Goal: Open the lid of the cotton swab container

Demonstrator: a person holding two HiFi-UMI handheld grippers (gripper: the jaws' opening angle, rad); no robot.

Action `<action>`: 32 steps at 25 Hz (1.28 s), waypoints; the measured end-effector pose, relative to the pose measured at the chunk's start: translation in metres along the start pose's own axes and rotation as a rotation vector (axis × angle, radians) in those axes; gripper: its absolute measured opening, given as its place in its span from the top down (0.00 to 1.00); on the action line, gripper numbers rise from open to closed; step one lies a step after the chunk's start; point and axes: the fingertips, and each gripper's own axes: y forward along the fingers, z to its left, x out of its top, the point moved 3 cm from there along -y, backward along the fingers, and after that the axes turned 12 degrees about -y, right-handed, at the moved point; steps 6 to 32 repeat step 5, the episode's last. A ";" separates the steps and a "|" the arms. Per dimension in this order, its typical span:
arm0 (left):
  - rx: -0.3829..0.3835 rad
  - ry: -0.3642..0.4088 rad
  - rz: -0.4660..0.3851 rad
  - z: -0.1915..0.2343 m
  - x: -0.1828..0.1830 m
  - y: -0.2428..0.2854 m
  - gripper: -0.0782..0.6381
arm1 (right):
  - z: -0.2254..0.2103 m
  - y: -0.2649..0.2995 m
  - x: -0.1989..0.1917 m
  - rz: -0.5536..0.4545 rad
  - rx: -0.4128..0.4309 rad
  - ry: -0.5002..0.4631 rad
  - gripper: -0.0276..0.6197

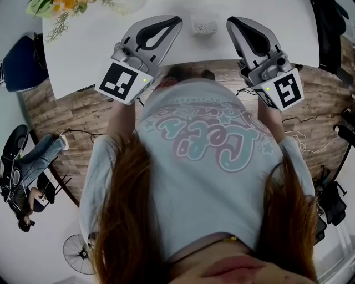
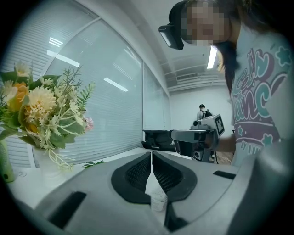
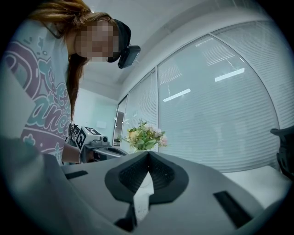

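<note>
A small clear cotton swab container (image 1: 203,25) stands on the white table (image 1: 100,50), with its lid on as far as I can tell. My left gripper (image 1: 176,21) hovers just left of it and my right gripper (image 1: 231,22) just right of it; neither touches it. Both are shut with nothing between the jaws. In the left gripper view the container (image 2: 157,199) shows low in the gap behind the closed tips of that gripper (image 2: 151,153), and the right gripper (image 2: 197,137) faces it. In the right gripper view the jaws of that gripper (image 3: 148,153) meet, with the left gripper (image 3: 94,144) beyond.
A bunch of artificial flowers (image 1: 61,8) stands at the table's far left corner. A blue chair (image 1: 22,64) sits left of the table, and a seated person (image 1: 28,172) and a fan (image 1: 77,254) are on the floor side. Cables (image 1: 310,138) lie at the right.
</note>
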 end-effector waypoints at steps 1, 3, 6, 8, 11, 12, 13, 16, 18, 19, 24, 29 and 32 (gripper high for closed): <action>0.001 0.000 -0.001 0.000 0.000 0.000 0.87 | 0.000 0.000 0.000 -0.001 0.000 0.000 0.95; 0.005 -0.002 -0.003 0.001 -0.001 0.000 0.87 | 0.000 0.000 -0.001 -0.002 -0.001 0.001 0.95; 0.008 -0.005 -0.004 0.002 -0.002 0.000 0.87 | 0.000 0.001 -0.002 -0.003 -0.003 0.003 0.95; 0.008 -0.005 -0.004 0.002 -0.002 0.000 0.87 | 0.000 0.001 -0.002 -0.003 -0.003 0.003 0.95; 0.008 -0.005 -0.004 0.002 -0.002 0.000 0.87 | 0.000 0.001 -0.002 -0.003 -0.003 0.003 0.95; 0.008 -0.005 -0.004 0.002 -0.002 0.000 0.87 | 0.000 0.001 -0.002 -0.003 -0.003 0.003 0.95; 0.008 -0.005 -0.004 0.002 -0.002 0.000 0.87 | 0.000 0.001 -0.002 -0.003 -0.003 0.003 0.95; 0.008 -0.005 -0.004 0.002 -0.002 0.000 0.87 | 0.000 0.001 -0.002 -0.003 -0.003 0.003 0.95; 0.008 -0.005 -0.004 0.002 -0.002 0.000 0.87 | 0.000 0.001 -0.002 -0.003 -0.003 0.003 0.95; 0.008 -0.005 -0.004 0.002 -0.002 0.000 0.87 | 0.000 0.001 -0.002 -0.003 -0.003 0.003 0.95; 0.008 -0.005 -0.004 0.002 -0.002 0.000 0.87 | 0.000 0.001 -0.002 -0.003 -0.003 0.003 0.95; 0.008 -0.005 -0.004 0.002 -0.002 0.000 0.87 | 0.000 0.001 -0.002 -0.003 -0.003 0.003 0.95; 0.008 -0.005 -0.004 0.002 -0.002 0.000 0.87 | 0.000 0.001 -0.002 -0.003 -0.003 0.003 0.95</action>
